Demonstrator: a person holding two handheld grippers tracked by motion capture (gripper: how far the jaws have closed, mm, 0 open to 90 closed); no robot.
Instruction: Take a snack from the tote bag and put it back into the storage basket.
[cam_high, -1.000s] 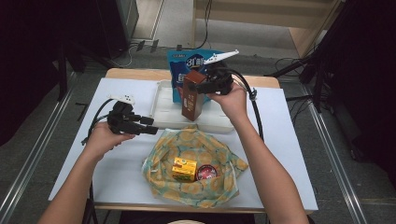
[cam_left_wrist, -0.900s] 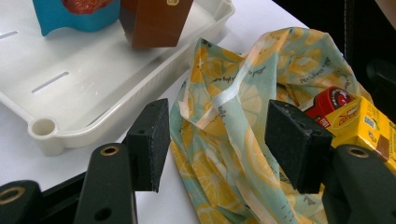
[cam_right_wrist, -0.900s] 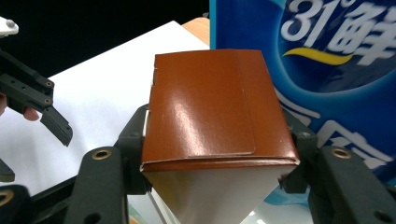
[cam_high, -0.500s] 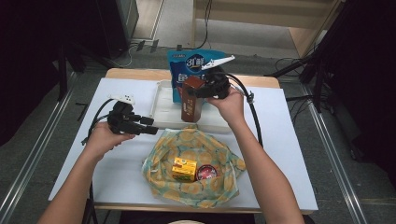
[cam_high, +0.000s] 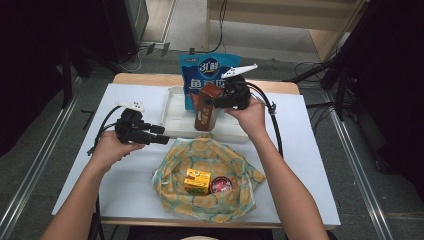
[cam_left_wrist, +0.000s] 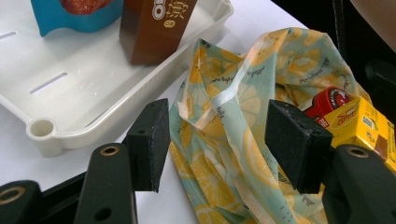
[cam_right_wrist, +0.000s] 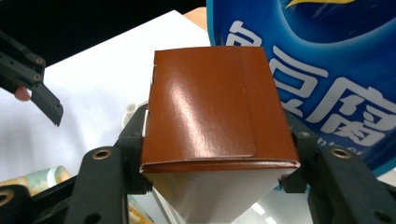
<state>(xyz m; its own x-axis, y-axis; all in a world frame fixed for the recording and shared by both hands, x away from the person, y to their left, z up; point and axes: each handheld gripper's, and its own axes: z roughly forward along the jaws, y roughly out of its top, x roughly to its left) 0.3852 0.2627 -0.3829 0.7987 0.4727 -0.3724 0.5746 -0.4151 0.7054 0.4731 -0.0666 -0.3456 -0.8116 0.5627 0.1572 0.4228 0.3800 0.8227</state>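
Nearest, in front of the white tray (cam_high: 175, 131), lies the lemon-print bag (cam_high: 210, 172) with a yellow box (cam_high: 196, 180) and a red tin (cam_high: 220, 185) inside. The left gripper (cam_high: 159, 135) hovers beside the tray's near-left corner — jaws apart, holding nothing. Farther in, the right gripper (cam_high: 214, 102) is clamped on the brown carton (cam_high: 206, 107), which stands upright in the tray — just in front of the blue pouch (cam_high: 207, 75).
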